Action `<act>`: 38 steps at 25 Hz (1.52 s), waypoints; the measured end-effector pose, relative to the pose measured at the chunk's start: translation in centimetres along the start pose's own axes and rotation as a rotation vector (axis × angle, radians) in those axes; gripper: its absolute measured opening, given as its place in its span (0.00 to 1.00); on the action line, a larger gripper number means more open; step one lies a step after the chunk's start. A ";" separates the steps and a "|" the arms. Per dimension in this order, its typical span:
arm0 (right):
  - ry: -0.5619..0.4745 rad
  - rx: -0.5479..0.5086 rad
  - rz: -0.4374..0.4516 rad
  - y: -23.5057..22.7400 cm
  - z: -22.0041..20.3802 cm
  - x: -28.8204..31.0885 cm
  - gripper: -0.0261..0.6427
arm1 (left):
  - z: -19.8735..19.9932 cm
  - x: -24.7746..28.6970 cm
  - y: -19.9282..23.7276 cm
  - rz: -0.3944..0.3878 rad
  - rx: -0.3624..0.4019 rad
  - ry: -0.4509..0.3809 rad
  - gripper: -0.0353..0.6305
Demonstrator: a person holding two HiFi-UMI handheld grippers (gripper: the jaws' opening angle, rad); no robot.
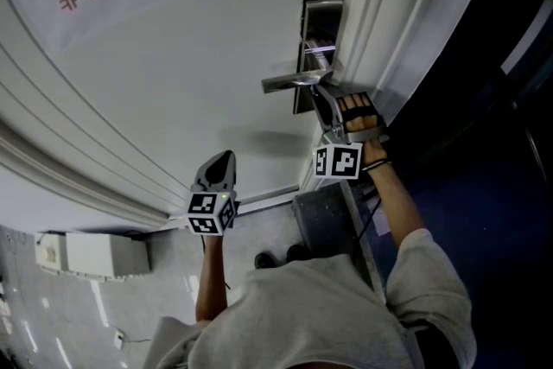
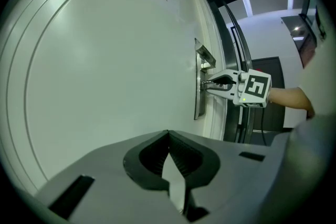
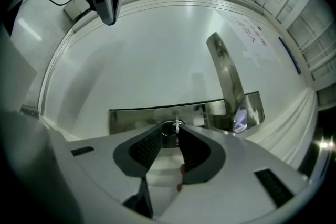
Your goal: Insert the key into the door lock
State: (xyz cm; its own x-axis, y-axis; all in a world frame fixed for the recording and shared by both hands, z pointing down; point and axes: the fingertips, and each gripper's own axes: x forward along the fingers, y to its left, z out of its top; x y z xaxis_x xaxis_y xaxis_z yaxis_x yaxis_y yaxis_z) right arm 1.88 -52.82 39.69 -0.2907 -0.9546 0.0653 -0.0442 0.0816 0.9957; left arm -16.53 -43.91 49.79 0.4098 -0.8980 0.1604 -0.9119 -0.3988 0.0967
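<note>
The white door (image 1: 173, 82) fills every view. On its steel lock plate (image 3: 142, 118), beside the lever handle (image 3: 226, 76), the right gripper (image 3: 169, 131) holds its jaws apart either side of the key (image 3: 178, 125). The key shows only as a thin sliver at the keyhole, its depth unclear. The left gripper (image 2: 168, 135) is well away from the lock, jaws together and empty.

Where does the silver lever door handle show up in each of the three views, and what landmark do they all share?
Head view: the silver lever door handle sits right of centre in the upper half, pointing left.
Left gripper view: the handle is small, right of centre, near the door's edge.
Right gripper view: the handle is large, right of centre, slanting upward.
Shared landmark: the shiny metal lock plate behind it.
</note>
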 end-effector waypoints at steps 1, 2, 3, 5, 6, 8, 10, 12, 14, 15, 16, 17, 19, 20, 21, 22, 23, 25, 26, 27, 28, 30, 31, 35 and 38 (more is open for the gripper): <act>0.002 -0.008 0.011 0.3 0.0 0.0 0.21 | 0.0 -0.1 -0.1 -0.002 0.002 0.000 0.08; 0.003 -0.014 0.020 0.5 0.0 -0.1 0.24 | 0.1 -0.2 -0.3 -0.004 0.004 0.000 0.08; 0.005 -0.016 0.026 0.6 0.0 -0.1 0.26 | 0.1 -0.3 -0.4 -0.005 0.005 0.001 0.08; 0.011 -0.019 0.033 0.7 0.0 -0.2 0.27 | 0.2 -0.5 -0.5 -0.007 0.007 0.001 0.08; 0.015 -0.021 0.034 0.7 0.0 -0.2 0.27 | 0.2 -0.6 -0.6 -0.007 0.007 0.002 0.08; 0.018 -0.022 0.032 0.6 -0.1 -0.2 0.27 | 0.2 -0.7 -0.8 -0.008 0.003 0.005 0.08; 0.017 -0.016 0.018 0.4 -0.1 -0.5 0.27 | 0.2 -0.8 -0.9 -0.009 0.003 0.008 0.08; 0.014 -0.001 0.002 0.1 -0.1 -1.0 0.27 | 0.1 -0.8 -1.0 -0.014 0.013 0.008 0.08; 0.013 0.013 -0.010 0.0 -0.2 -1.7 0.27 | 0.1 -0.8 -1.3 -0.022 0.019 0.009 0.08; 0.015 0.020 -0.015 -0.1 -0.3 -2.1 0.27 | 0.0 -0.8 -1.4 -0.025 0.019 0.010 0.08; 0.018 0.028 -0.020 -0.1 -0.4 -2.5 0.27 | -0.1 -0.7 -1.5 -0.027 0.019 0.011 0.08; 0.019 0.037 -0.025 -0.1 -0.5 -3.0 0.27 | -0.1 -0.7 -1.5 -0.027 0.019 0.012 0.08; 0.022 0.052 -0.029 -0.1 -0.8 -3.9 0.27 | -0.1 -0.5 -1.6 -0.028 0.018 0.012 0.08; 0.025 0.056 -0.028 0.1 -0.9 -4.3 0.27 | -0.1 -0.5 -1.6 -0.029 0.018 0.012 0.08; 0.028 0.057 -0.027 0.4 -1.1 -4.7 0.26 | -0.1 -0.4 -1.6 -0.030 0.017 0.012 0.08; 0.032 0.059 -0.025 0.7 -1.2 -5.0 0.25 | -0.1 -0.3 -1.6 -0.032 0.017 0.012 0.08; 0.036 0.062 -0.024 1.0 -1.4 -5.3 0.23 | -0.1 -0.2 -1.7 -0.034 0.017 0.013 0.08; 0.045 0.071 -0.019 1.7 -1.7 -5.7 0.19 | -0.2 0.0 -1.9 -0.039 0.019 0.014 0.08; 0.050 0.073 -0.019 1.9 -1.9 -5.9 0.17 | -0.2 0.1 -2.0 -0.042 0.020 0.015 0.08; 0.055 0.075 -0.020 2.1 -2.1 -6.0 0.14 | -0.2 0.2 -2.1 -0.045 0.022 0.016 0.08; 0.058 0.078 -0.021 2.3 -2.3 -6.1 0.12 | -0.2 0.3 -2.3 -0.047 0.023 0.016 0.08; 0.060 0.085 -0.021 2.4 -2.6 -6.3 0.09 | -0.2 0.4 -2.4 -0.050 0.023 0.018 0.08; 0.061 0.090 -0.017 2.5 -2.6 -6.4 0.08 | -0.2 0.4 -2.5 -0.050 0.023 0.018 0.08; 0.060 0.149 0.006 3.0 -2.8 -6.5 0.08 | -0.1 0.4 -2.6 -0.049 0.027 0.019 0.08; 0.051 0.300 0.038 3.4 -2.9 -6.6 0.08 | -0.1 0.3 -2.4 -0.041 0.028 0.019 0.08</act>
State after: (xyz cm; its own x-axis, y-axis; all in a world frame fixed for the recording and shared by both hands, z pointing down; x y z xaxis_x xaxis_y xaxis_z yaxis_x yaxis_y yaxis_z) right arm 6.41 -47.11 42.87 -0.2499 -0.9617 0.1130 -0.3165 0.1914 0.9291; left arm -14.23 -43.25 49.66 0.4470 -0.8771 0.1756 -0.8945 -0.4407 0.0757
